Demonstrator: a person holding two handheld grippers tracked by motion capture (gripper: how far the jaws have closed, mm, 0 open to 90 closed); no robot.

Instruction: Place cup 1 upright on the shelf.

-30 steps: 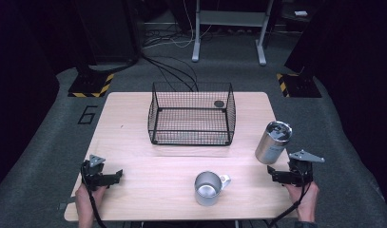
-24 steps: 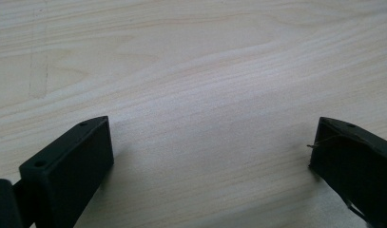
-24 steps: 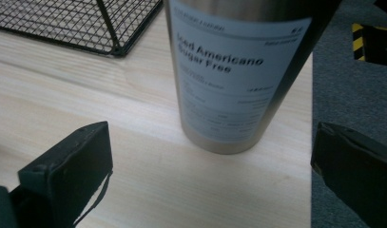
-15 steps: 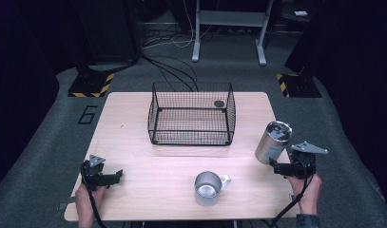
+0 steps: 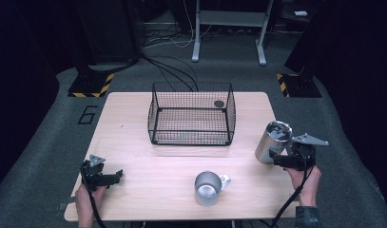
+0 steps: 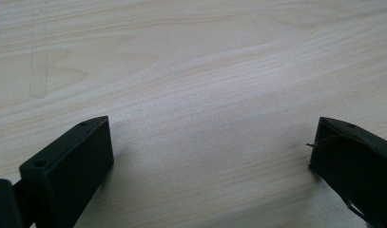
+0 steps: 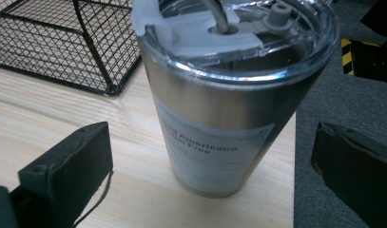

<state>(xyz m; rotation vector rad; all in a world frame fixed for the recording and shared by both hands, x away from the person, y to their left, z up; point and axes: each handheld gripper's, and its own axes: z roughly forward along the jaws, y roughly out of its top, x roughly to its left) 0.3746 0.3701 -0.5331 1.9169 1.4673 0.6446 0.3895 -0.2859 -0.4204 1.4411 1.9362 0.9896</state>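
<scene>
Both tools gape; right tool (image 5: 280,159) faces tumbler (image 5: 272,142).

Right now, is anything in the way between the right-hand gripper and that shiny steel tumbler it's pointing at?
Nothing visible. The right gripper has its fingers spread wide, and the steel tumbler stands upright on the table straight ahead, framed by the gap. The wire basket sits off to one side and the steel mug lies elsewhere.
</scene>
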